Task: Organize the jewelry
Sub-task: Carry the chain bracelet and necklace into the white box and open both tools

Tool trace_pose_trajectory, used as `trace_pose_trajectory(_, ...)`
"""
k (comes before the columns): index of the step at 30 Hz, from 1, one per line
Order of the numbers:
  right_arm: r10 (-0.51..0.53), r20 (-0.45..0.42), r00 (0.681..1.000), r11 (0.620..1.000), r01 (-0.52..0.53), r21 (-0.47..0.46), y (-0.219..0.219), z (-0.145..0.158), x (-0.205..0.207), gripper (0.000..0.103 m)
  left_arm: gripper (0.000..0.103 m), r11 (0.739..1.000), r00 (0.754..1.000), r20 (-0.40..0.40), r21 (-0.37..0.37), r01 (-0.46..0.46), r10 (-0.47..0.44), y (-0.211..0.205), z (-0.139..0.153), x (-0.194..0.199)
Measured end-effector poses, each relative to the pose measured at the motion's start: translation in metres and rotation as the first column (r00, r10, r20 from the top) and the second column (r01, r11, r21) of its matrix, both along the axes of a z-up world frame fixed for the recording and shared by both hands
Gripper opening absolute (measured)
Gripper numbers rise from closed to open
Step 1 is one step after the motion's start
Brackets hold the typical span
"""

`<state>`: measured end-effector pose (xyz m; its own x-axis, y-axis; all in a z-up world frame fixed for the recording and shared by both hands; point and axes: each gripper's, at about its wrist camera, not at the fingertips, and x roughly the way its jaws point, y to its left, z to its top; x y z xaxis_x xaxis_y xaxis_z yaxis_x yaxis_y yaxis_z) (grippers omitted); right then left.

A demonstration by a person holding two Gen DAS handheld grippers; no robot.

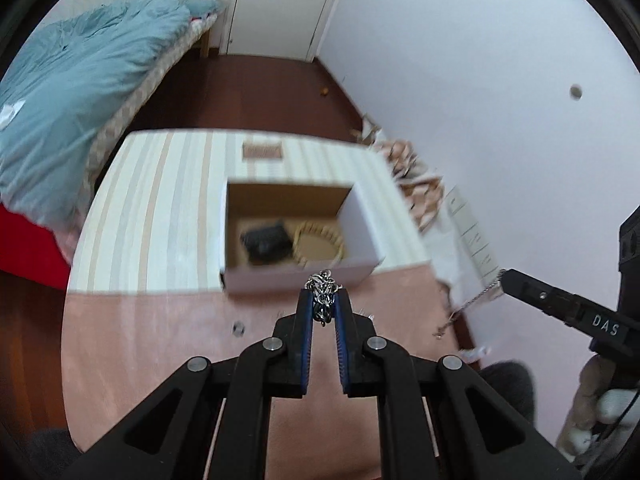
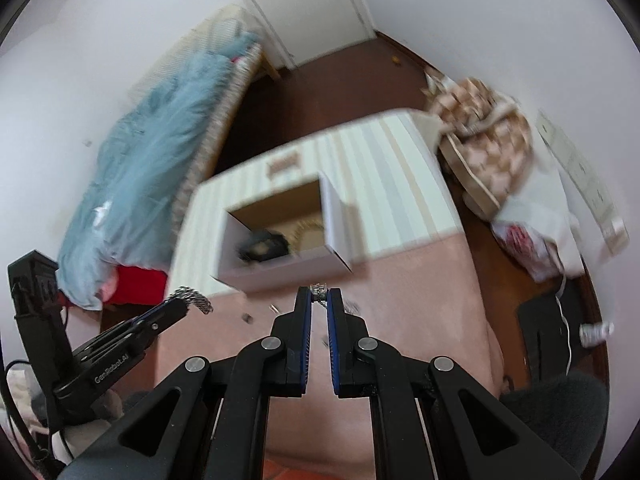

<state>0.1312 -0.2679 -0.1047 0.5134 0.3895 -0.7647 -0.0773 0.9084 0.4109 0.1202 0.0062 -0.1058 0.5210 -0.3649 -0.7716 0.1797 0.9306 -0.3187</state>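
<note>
**Hand-held gripper pair carrying chains toward the box**

Left hand-held gripper (image 1: 325,300) is mine, clamped on a bunched silver chain (image 1: 322,289) that sticks out past the blue pads (image 1: 306,320). My right hand-held gripper (image 2: 319,300) pinches a finer chain (image 2: 319,290) at its tips; in the left wrist view that thin chain dangles from the right tips down toward the pink cloth.

Both sit above the pink front part of the tabletop (image 1: 160,340). Just beyond them, about mid-tabletop where the pink meets the striped cloth (image 1: 160,200), stands the open white box (image 1: 360,224). Inside it lie a dark piece (image 1: 266,242) and, beside it, a pale beaded ring (image 1: 320,242); blur hides what they are exactly. A few small bits (image 1: 239,328) lie on the pink near the front edge.

I judge this the carrying step: pieces lifted, not yet stowed. Next I need to bring each chain over the box opening and part the fingers there, minding the dangling one so it does not catch the box wall.

Readable writing: "DAS" on the right tool's finger in the left view, "GenRobot.AI" on the left tool's arm in the right view.
</note>
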Motion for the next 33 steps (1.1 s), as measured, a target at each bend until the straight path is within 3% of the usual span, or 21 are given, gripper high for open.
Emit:
trace_pose_trajectory(5,0.058,0.079,0.995,0.998,-0.058,-0.003,0.021,0.04,0.035,0.008,0.008,1.0,1.0,0.029,-0.012,-0.002,0.002,0.003,0.021,0.04)
trace_pose_trajectory(10,0.098,0.088,0.991,0.995,-0.097,-0.019,0.042,0.048,0.079,0.008,0.008,1.0,1.0,0.001,0.007,-0.018,0.018,0.012,0.016,0.081)
trace_pose_trajectory(20,0.145,-0.081,0.986,0.985,-0.152,-0.082,0.076,-0.015,0.164,0.008,0.008,0.998,0.988,-0.154,0.066,0.002,0.009,0.013,-0.041,0.148)
trace_pose_trajectory(27,0.154,-0.164,0.974,0.975,-0.177,-0.138,0.089,-0.056,0.194,0.008,0.011,0.989,0.956,-0.277,0.138,-0.059,0.096,0.02,-0.075,0.176)
trace_pose_trajectory(28,0.153,-0.174,0.973,0.974,-0.178,-0.141,0.089,-0.06,0.197,0.008,0.014,0.985,0.955,-0.275,0.156,-0.068,0.109,0.02,-0.075,0.177)
trace_pose_trajectory(29,0.161,-0.195,0.968,0.971,-0.19,-0.144,0.091,-0.066,0.199,0.008,0.028,0.982,0.955,-0.269,0.176,-0.074,0.121,0.021,-0.074,0.177)
trace_pose_trajectory(30,0.164,-0.207,0.965,0.969,-0.197,-0.151,0.092,-0.069,0.201,0.009,0.054,0.979,0.956,-0.262,0.187,-0.08,0.128,0.022,-0.072,0.178)
trace_pose_trajectory(32,0.188,-0.26,0.947,0.965,-0.227,-0.131,0.094,-0.079,0.202,0.009,0.081,0.973,0.96,-0.236,0.207,-0.1,0.149,0.024,-0.068,0.178)
trace_pose_trajectory(33,0.196,-0.286,0.938,0.963,-0.239,-0.123,0.094,-0.084,0.202,0.01,0.081,0.971,0.965,-0.213,0.211,-0.11,0.155,0.027,-0.064,0.177)
